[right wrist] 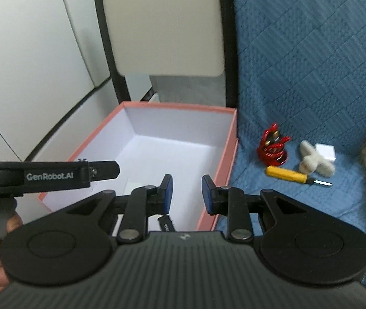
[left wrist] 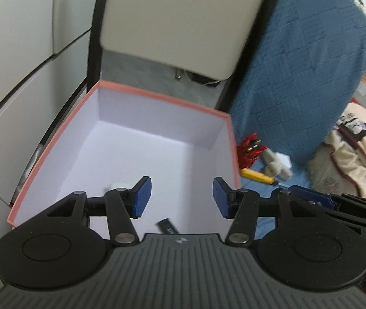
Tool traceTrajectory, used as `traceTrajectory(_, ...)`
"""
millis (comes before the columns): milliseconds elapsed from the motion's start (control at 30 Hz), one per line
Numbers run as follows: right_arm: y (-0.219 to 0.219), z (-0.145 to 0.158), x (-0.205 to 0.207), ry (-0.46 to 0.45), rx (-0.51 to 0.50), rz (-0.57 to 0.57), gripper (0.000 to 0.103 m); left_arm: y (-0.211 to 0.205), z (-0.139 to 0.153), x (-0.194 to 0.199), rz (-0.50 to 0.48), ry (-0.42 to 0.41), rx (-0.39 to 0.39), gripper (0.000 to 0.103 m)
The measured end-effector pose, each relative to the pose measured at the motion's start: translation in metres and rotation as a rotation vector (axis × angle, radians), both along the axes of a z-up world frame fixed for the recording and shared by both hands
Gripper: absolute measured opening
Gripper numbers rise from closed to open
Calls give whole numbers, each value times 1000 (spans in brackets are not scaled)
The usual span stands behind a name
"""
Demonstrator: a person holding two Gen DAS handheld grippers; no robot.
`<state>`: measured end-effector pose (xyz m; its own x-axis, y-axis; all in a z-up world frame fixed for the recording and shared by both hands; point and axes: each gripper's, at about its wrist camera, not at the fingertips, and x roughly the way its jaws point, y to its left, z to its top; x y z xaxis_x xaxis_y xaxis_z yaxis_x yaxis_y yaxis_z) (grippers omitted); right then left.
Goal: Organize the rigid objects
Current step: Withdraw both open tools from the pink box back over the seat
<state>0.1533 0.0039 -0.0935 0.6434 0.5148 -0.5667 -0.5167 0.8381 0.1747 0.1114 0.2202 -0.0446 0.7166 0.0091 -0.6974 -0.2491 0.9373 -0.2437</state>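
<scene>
A pink box (left wrist: 154, 96) with a white inside stands open on the left; it also shows in the right wrist view (right wrist: 230, 149). A small black flat object (left wrist: 167, 228) lies on its floor near the front, also in the right wrist view (right wrist: 167, 224). A small white object (left wrist: 117, 186) lies behind my left finger. My left gripper (left wrist: 182, 197) is open and empty above the box. My right gripper (right wrist: 186, 194) is open and empty over the box's near right part. On the blue cover lie a red metal part (right wrist: 273, 146), a yellow-handled screwdriver (right wrist: 289, 174), a white fuzzy piece (right wrist: 311, 162) and a small white box (right wrist: 325, 152).
A chair with a cream backrest (right wrist: 162, 25) and black frame stands behind the box. White cabinet panels (left wrist: 15, 51) are on the left. A blue quilted cover (right wrist: 311, 64) drapes the right side, with cream bedding (left wrist: 350, 154) beyond.
</scene>
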Motion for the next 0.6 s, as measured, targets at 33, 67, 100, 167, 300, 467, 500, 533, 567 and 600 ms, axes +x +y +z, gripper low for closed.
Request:
traceTrajectory(33, -5, 2, -1, -7, 3, -7, 29, -4, 4, -2, -6, -10, 3, 59)
traceTrajectory(67, -10, 4, -3, -14, 8, -15, 29, -9, 7, -2, -14, -19, 7, 59)
traceTrajectory(100, -16, 6, -5, -22, 12, -25, 29, -14, 10, -3, -22, -28, 13, 59)
traceTrajectory(167, -26, 7, -8, -35, 18, -41, 29, -24, 15, -4, -35, -37, 24, 59)
traceTrajectory(300, -46, 9, -12, -48, 28, -70, 29, -43, 19, -7, -52, -54, 24, 59)
traceTrajectory(467, -70, 0, -17, -60, 28, -100, 29, -69, 13, -8, -76, -64, 17, 59)
traceTrajectory(500, -76, -2, -17, -60, 28, -105, 29, -75, 12, -8, -80, -67, 14, 59)
traceTrajectory(533, -81, -5, -18, -60, 26, -110, 29, -81, 10, -8, -85, -70, 11, 59)
traceTrajectory(567, -86, -8, -19, -61, 22, -116, 29, -86, 8, -7, -88, -71, 9, 59)
traceTrajectory(600, -92, -11, -20, -62, 15, -123, 29, -91, 5, -7, -91, -72, 6, 59)
